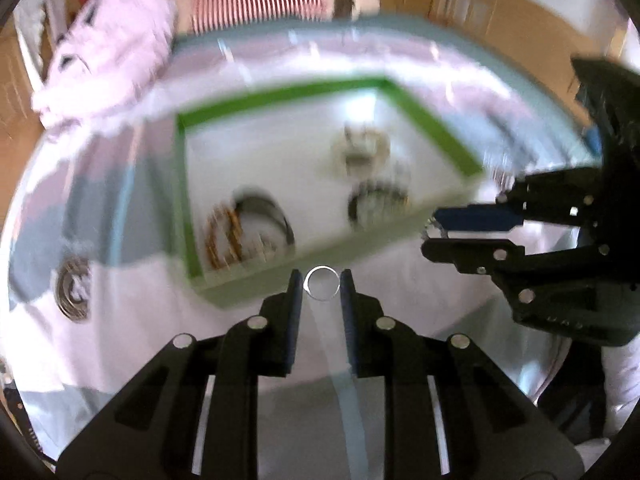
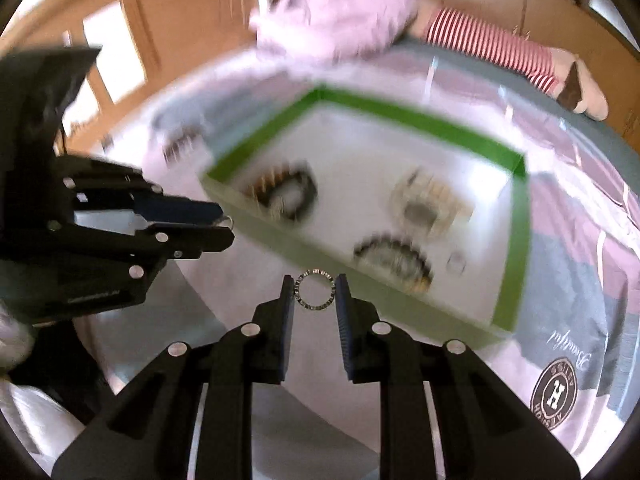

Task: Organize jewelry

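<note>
My left gripper [image 1: 321,289] is shut on a plain silver ring [image 1: 321,299], held just in front of the near wall of a shallow green-edged white box [image 1: 192,236]. My right gripper [image 2: 315,290] is shut on a studded ring [image 2: 303,303], close to the same box [image 2: 516,240]. Several bracelets lie inside the box: a gold one [image 1: 224,240], a dark one [image 1: 376,204] and a pale one [image 2: 428,204]. Each gripper shows in the other's view, the right gripper [image 1: 434,234] at the right and the left gripper [image 2: 226,224] at the left. Both views are motion-blurred.
The box rests on a pink and grey cloth [image 2: 568,320] with a round logo [image 2: 554,394]. A pink garment [image 1: 108,56] and a red-striped item [image 1: 256,4] lie at the far edge. Another piece of jewelry [image 2: 180,146] lies on the cloth left of the box.
</note>
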Available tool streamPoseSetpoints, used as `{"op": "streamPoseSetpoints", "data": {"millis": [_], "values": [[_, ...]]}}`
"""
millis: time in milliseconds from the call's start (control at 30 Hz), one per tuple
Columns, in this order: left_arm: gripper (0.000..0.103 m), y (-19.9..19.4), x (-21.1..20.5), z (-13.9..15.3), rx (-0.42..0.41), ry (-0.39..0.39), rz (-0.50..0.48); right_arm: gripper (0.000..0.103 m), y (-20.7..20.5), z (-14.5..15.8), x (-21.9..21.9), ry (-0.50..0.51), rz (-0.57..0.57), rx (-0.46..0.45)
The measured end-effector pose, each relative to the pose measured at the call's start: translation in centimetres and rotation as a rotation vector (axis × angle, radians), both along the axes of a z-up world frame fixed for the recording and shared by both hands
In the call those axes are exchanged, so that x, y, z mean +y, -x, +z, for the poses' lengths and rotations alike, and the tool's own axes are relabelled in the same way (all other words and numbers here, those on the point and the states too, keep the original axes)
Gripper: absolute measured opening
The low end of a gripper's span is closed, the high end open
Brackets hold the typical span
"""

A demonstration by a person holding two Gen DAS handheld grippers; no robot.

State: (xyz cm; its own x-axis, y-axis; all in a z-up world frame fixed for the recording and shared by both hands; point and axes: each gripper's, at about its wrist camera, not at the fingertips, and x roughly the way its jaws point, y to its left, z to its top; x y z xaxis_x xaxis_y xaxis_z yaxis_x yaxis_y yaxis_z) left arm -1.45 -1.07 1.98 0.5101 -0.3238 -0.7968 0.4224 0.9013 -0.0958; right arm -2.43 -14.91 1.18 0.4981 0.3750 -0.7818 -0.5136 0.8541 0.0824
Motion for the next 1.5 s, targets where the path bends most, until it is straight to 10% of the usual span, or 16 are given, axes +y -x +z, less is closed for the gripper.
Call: {"op": "streamPoseSetpoints", "data": {"millis": [167, 467, 567, 633, 933, 1500], "values": [[0.019, -3.5, 0.1, 1.8, -0.086, 0.001, 0.085, 0.021, -2.8, 1.8, -1.8, -0.120, -0.137, -0.084], [0.019, -7.4, -1.0, -1.3, -0.042, -0.025, 0.156, 0.021, -6.5, -2.5, -3.0, -0.035, -0.266, -0.028], [0.023, -7.0, -0.8, -1.3, -0.053, -0.050, 0.173, 0.057, -6.4, -2.5, -2.4, 0.002, -0.271, -0.030], [0.048, -6.9, -0.7, -1.1, -0.056, -0.050, 0.178, 0.077, -5.6, -1.7, -2.6, -0.013, -0.296, -0.075], [0.079, -5.9, -0.4, 0.4, -0.079, -0.036, 0.224, 0.086, -3.8, 0.4, -4.8, -0.092, -0.377, -0.162], [0.087, -5.3, -1.1, 0.1, -0.062, -0.052, 0.208, 0.089, -3.6, 0.4, -4.3, -0.056, -0.366, -0.166]]}}
